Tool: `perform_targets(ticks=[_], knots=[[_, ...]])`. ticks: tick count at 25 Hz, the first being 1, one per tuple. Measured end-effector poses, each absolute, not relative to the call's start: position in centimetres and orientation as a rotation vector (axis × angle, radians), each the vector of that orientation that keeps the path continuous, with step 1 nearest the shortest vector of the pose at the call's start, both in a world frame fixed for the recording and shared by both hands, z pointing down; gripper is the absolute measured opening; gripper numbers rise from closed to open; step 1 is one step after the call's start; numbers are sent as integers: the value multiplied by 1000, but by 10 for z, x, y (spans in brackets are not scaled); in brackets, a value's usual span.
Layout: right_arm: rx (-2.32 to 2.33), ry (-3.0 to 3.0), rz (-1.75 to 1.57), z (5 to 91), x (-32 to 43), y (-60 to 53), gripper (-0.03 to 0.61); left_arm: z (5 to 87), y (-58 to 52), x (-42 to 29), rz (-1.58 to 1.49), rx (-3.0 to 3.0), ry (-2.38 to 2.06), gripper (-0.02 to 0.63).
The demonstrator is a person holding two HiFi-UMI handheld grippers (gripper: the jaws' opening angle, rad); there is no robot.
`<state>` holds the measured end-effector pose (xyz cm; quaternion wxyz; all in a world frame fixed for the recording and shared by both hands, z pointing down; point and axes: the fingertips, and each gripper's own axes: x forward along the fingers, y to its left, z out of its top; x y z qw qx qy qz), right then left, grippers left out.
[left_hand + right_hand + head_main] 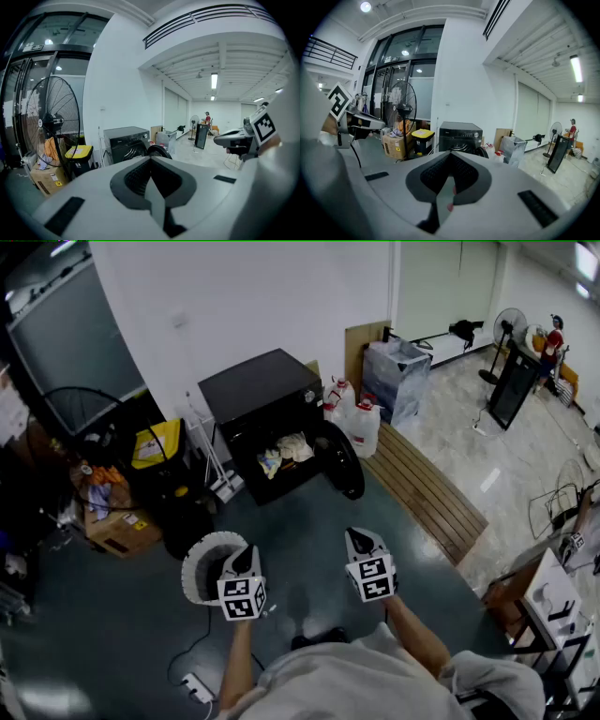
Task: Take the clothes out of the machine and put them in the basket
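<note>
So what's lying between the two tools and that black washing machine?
Only bare dark floor up to the machine, seen in the head view. The white basket sits beside the left tool, not in that stretch.

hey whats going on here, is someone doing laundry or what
A person stands a few steps back from a black front-loading washing machine, holding tongs in each hand. The machine's round door hangs open, and pale crumpled clothes lie inside. The left tongs and right tongs are both shut and empty, pointing towards the machine. A white ribbed laundry basket sits on the floor beside the left tongs.
</note>
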<state>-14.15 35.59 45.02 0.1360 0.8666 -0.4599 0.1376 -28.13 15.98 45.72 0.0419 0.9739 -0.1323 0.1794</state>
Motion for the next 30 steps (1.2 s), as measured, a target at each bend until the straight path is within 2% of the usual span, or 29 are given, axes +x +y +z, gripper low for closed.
perform_targets(ticks=[16,30], knots=[[2461,-1386,392,465,-105,375,23,460,186,-241,556,3003,-462,18],[2461,-1377,438,481,-52,345,23,480,157,-185,593,2983,-450,18]])
